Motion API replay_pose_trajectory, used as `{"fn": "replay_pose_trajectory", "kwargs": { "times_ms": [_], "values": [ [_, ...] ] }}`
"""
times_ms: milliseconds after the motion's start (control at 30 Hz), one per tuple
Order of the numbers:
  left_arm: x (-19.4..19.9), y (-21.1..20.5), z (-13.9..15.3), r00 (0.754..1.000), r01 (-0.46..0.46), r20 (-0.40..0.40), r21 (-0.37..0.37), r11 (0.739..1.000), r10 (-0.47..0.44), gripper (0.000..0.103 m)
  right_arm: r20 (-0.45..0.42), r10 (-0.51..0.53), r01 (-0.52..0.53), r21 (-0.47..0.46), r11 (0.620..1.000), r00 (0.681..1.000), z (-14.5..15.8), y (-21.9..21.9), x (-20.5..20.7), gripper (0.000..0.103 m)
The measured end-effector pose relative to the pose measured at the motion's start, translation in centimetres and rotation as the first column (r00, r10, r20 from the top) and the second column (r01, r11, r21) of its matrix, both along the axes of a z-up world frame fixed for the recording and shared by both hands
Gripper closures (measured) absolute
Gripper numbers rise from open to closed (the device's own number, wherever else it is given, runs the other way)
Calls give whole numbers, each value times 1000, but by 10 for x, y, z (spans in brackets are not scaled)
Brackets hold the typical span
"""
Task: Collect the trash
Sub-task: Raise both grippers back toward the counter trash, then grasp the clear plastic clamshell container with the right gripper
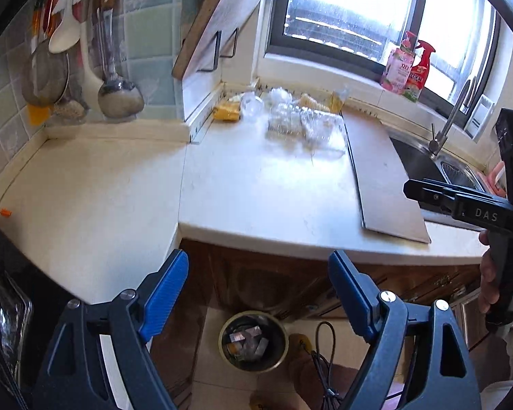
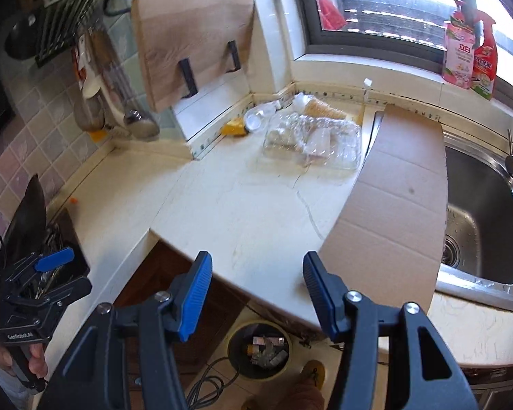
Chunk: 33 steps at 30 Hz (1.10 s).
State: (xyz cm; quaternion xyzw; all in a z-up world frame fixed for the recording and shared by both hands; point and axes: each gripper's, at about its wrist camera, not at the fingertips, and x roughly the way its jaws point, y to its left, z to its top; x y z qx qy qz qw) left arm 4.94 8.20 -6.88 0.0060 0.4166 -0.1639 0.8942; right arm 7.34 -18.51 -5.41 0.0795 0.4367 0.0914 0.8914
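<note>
1. The left gripper [image 1: 258, 294] points steeply down past the front edge of a pale kitchen counter [image 1: 119, 184]. Its blue-padded jaws stand wide apart with nothing between them.
2. The right gripper [image 2: 254, 295] tilts down at much the same angle, over the counter edge. Its jaws are also apart and hold nothing.
3. A hand [image 1: 492, 273] grips the handle of the right gripper at the right side of the left wrist view; another hand [image 2: 30, 358] holds the left gripper at the lower left of the right wrist view.
4. On the floor below the counter edge stands a round trash bin [image 1: 253, 341], open at the top, with scraps of packaging already inside (both views look almost straight down into it between the jaws).
5. More trash lies at the back of the counter near the window: a crumpled clear plastic tray [image 2: 314, 140], a yellow wrapper [image 2: 234, 129] just beside the wall, and a cone-shaped wrapper [image 2: 325, 109] behind the tray.
6. A flat sheet of cardboard [image 2: 393, 198] lies on the counter right of the tray, its right edge overhanging the steel sink [image 2: 482, 212].
7. A wooden cutting board [image 2: 191, 44] leans in a wall bracket above the back corner.
8. Ladles and spoons hang left of the board.
9. Two cleaning bottles [image 2: 468, 51] stand on the windowsill.
10. A cable [image 1: 325, 348] trails on the floor beside the bin.
</note>
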Motion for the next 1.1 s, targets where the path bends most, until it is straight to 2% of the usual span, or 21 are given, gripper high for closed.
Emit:
{"fn": "replay_pose_trajectory", "kwargs": {
  "times_ms": [200,400,533,733,867,933,1000,1100],
  "values": [
    [37,-24,19,998,-5,57,26,1000,4,17,-6,-24,24,76,997,1000,3,-35,51,47],
    [92,-56,24,998,-24,51,40,999,22,15,-12,22,-21,63,998,1000,6,-57,111,47],
    [135,-81,24,999,-26,35,63,998,24,15,-6,9,-8,61,998,1000,-5,-73,151,38],
    [190,-111,-6,999,-42,-28,105,994,46,15,-49,9,-4,94,996,999,-47,-84,188,38],
    [205,-118,-33,996,-51,-69,135,990,61,15,19,-54,52,108,993,998,-59,-93,191,38],
    [208,-118,-42,995,-58,-74,149,987,70,15,22,-74,70,121,990,997,-66,-98,197,38],
    [212,-117,-49,994,-75,-71,161,984,88,15,11,-99,97,129,987,995,-74,-102,205,38],
    [223,-110,-54,989,-118,-76,154,981,131,15,-56,-127,134,150,980,990,-91,-109,223,38]
  ]
}}
